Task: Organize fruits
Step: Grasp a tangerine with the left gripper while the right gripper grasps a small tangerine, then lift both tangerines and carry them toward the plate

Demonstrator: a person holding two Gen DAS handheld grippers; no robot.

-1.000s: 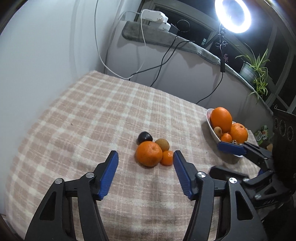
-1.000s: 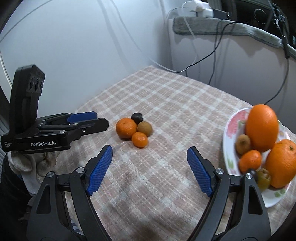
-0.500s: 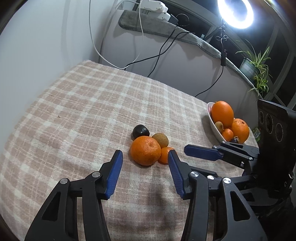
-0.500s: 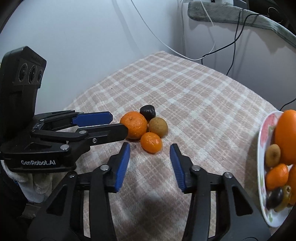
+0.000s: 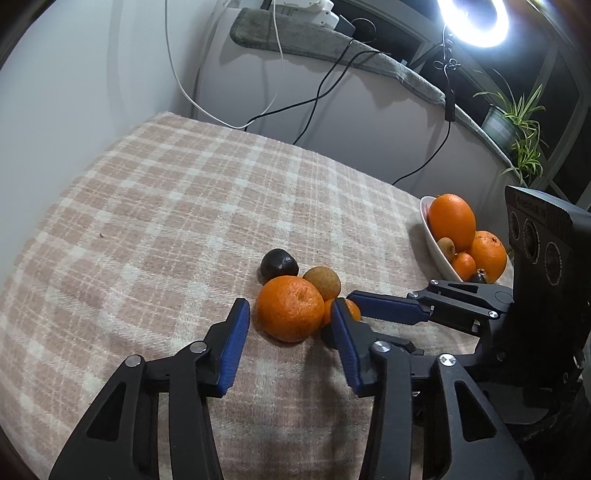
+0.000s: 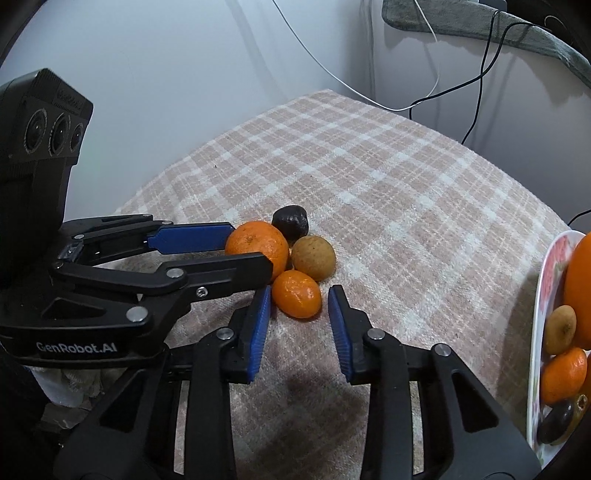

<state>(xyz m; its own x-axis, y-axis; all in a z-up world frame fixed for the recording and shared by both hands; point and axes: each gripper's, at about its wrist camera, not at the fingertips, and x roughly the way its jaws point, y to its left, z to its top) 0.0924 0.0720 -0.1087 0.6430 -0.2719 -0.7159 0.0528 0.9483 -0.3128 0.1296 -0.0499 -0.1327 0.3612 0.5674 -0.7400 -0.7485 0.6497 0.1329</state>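
Four loose fruits lie bunched on the plaid cloth: a large orange (image 5: 290,308), a small mandarin (image 6: 296,293), a brown kiwi-like fruit (image 6: 314,257) and a dark fruit (image 5: 279,263). My left gripper (image 5: 290,314) is open, its blue fingers either side of the large orange (image 6: 258,245), not squeezing it. My right gripper (image 6: 299,301) is open, its fingers flanking the small mandarin. A white bowl (image 5: 432,236) at the right holds several oranges and smaller fruits; it also shows in the right wrist view (image 6: 541,325).
The plaid cloth (image 5: 166,206) covers the table, which ends at a white wall on the left. Cables (image 5: 314,99) hang behind the table. A ring light (image 5: 474,18) and a potted plant (image 5: 517,122) stand at the back right.
Both grippers moved forward to the fruit cluster and narrowed. The left now brackets the large orange, the right brackets the small mandarin. The fruits have not moved.
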